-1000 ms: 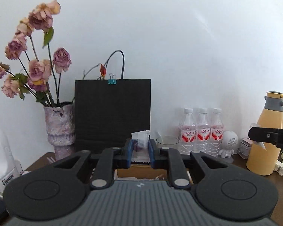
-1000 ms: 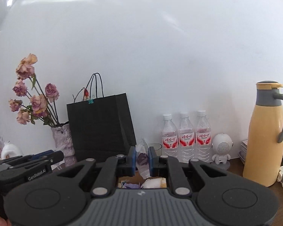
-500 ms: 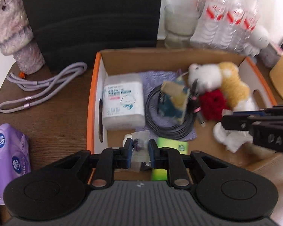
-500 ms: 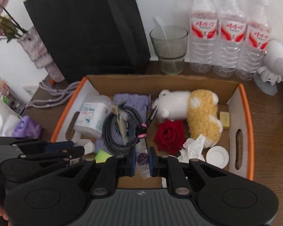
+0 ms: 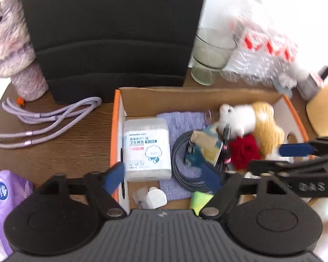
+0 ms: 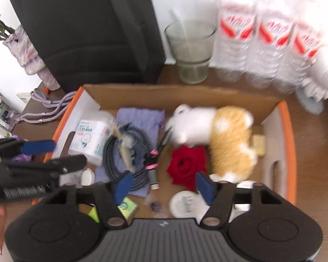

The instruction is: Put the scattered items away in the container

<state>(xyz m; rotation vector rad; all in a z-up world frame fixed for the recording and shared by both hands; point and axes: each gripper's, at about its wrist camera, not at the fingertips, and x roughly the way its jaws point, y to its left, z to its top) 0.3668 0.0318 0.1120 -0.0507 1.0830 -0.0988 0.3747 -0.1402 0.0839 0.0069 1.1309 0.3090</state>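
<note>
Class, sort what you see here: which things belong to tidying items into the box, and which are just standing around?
Part of the job:
- cardboard box
- purple cord on the table
- purple tissue pack on the table
- cotton swab box, coiled cable, plush toy, red rose, already inside

Just standing around:
- black bag
- glass
- water bottles
- vase

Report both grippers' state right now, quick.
Left gripper: jaws opening, nothing between them, above the cardboard box.
Right gripper: jaws opening, nothing between them.
</note>
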